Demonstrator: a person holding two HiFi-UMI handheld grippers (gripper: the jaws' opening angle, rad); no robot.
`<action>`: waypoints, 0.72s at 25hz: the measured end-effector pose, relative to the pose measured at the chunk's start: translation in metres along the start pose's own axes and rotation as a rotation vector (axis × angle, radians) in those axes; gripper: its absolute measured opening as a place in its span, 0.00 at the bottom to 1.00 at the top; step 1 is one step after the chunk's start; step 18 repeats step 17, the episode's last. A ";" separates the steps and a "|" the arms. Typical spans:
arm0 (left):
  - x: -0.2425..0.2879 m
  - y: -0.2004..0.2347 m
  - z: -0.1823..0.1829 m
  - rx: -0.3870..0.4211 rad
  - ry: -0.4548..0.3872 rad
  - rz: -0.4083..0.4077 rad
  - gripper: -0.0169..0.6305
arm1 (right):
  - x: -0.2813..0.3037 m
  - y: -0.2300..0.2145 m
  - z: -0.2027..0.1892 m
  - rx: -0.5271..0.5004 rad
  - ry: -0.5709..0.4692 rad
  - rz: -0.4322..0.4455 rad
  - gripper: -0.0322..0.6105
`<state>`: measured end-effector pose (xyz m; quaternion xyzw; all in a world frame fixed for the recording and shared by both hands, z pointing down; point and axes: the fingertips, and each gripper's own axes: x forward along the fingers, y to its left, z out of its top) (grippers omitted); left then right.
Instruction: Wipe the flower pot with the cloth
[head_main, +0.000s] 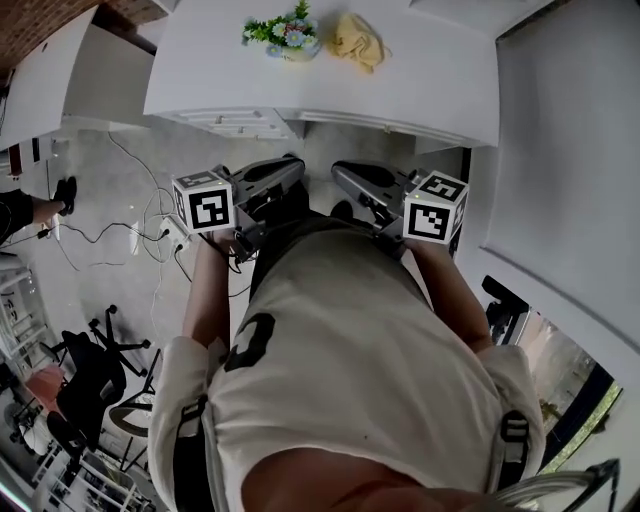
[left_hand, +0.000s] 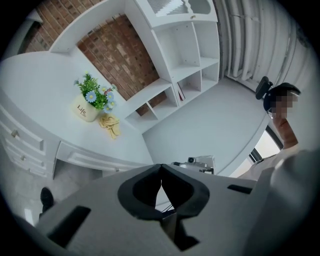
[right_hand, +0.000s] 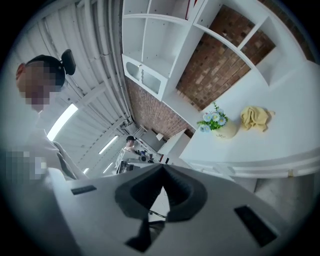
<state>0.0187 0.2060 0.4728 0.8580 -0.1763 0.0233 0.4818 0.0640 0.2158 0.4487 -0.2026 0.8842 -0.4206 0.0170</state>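
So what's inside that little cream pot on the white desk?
A bunch of flowers, blue and pale blooms with green leaves, rises out of the flower pot. Its wall and the greenery cover whatever they stand in.

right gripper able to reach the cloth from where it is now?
Probably not yet. The right gripper is close to the body, short of the desk, jaws together. The way looks clear: the cloth lies uncovered beside the flower pot.
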 end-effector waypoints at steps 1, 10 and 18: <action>-0.007 0.001 -0.004 -0.005 -0.013 0.015 0.06 | 0.000 0.002 -0.006 0.008 0.016 0.004 0.07; -0.090 0.012 -0.022 -0.018 -0.052 0.120 0.06 | 0.028 0.033 -0.042 -0.007 0.092 0.011 0.07; -0.115 0.025 -0.036 -0.002 -0.015 0.107 0.06 | 0.072 0.053 -0.067 -0.009 0.172 -0.015 0.07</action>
